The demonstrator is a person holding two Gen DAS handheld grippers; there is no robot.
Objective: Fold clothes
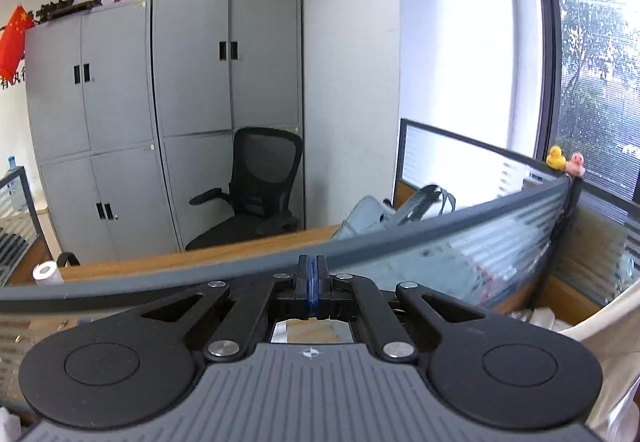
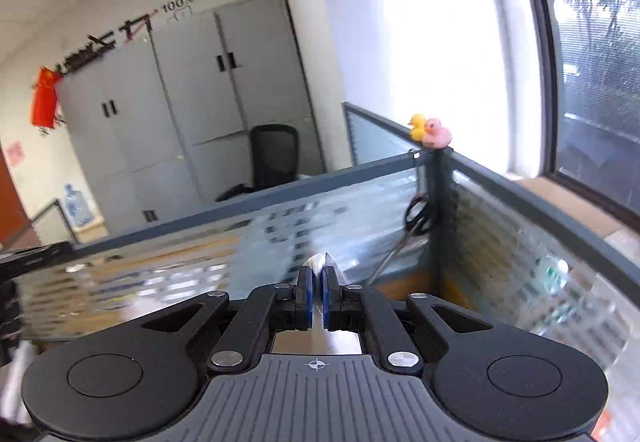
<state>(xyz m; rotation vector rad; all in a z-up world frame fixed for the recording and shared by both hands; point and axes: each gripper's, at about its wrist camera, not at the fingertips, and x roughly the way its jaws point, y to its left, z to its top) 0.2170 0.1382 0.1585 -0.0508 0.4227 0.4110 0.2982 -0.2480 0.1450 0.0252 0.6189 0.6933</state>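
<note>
At lower centre of the right wrist view, right gripper (image 2: 317, 278) clenched on a thin fold of pale whitish cloth (image 2: 319, 262), raised level toward the partition; likely mid-lift, needing an even carry. Left gripper (image 1: 312, 270) pressed shut, seemingly empty, level; pale fabric (image 1: 612, 326) at right edge.

Two ducks (image 2: 431, 130) sit on the partition (image 2: 280, 190), chair (image 1: 256, 182) behind.
</note>
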